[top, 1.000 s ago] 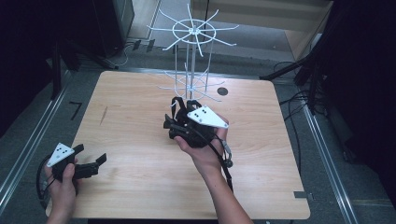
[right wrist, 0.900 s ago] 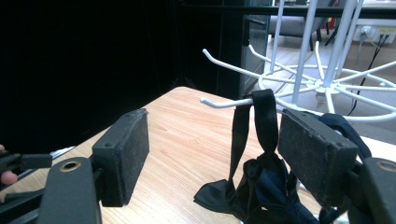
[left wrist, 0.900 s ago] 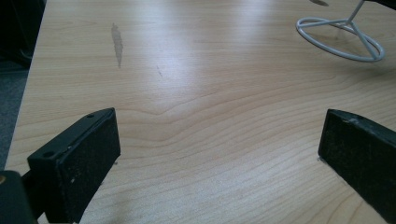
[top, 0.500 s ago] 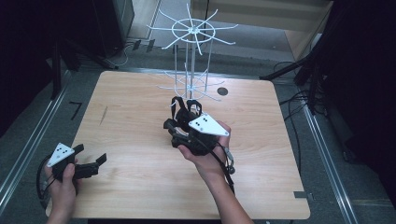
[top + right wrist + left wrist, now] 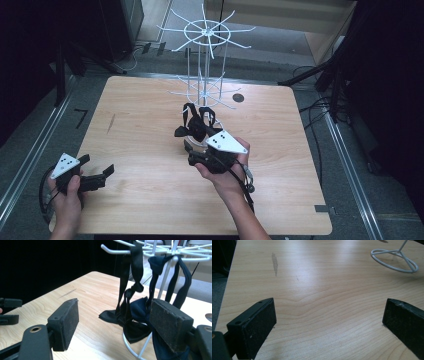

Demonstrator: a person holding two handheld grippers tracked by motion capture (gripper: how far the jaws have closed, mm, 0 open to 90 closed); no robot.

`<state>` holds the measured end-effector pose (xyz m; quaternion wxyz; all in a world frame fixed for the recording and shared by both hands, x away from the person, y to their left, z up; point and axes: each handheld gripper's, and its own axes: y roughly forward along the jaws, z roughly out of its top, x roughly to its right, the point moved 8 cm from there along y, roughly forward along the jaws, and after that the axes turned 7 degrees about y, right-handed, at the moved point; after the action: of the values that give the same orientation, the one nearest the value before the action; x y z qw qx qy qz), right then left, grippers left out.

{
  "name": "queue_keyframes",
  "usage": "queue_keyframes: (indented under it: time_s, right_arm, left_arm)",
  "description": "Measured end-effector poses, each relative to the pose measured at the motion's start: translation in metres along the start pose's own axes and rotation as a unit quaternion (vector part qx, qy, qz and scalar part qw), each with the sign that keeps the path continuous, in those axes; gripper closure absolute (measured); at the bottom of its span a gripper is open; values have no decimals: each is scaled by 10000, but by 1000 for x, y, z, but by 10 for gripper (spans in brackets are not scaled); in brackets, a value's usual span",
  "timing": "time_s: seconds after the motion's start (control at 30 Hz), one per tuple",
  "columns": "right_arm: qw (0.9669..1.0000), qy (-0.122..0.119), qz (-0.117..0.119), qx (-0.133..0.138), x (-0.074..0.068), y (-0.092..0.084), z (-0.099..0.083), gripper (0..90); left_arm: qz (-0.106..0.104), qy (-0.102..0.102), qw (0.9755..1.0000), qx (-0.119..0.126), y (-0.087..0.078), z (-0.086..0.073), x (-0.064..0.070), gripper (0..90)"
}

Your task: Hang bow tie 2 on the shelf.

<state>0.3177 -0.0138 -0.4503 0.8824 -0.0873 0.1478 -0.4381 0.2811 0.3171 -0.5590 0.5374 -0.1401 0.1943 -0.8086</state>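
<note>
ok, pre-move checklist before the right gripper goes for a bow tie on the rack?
1. Right gripper jaws open, nothing between them: ok.
2. Bow ties hang by their straps from the white wire rack, in front of the jaws: ok.
3. Which bow tie lines up with the jaws: cannot tell, they overlap.
4. Rack's ring base flat on the table: ok.
5. Left gripper open, low at the near left corner, apart from the rack: ok.

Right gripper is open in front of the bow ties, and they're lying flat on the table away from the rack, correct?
Not quite. The right gripper is open, but the bow ties hang by their straps from the white wire rack, as the right gripper view shows.
</note>
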Motion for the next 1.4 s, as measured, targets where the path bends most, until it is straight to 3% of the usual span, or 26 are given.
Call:
queue_keyframes:
  time_s: [0.5, 1.4]
  right_arm:
    - [9998, 65, -131, -95, 23, -7, -21, 233]
    - [9968, 203, -770, -109, 93, -37, -48, 215]
  left_arm:
    - [7, 13, 10000, -4, 0, 0, 0, 0]
    - [4, 21, 10000, 1, 0, 0, 0, 0]
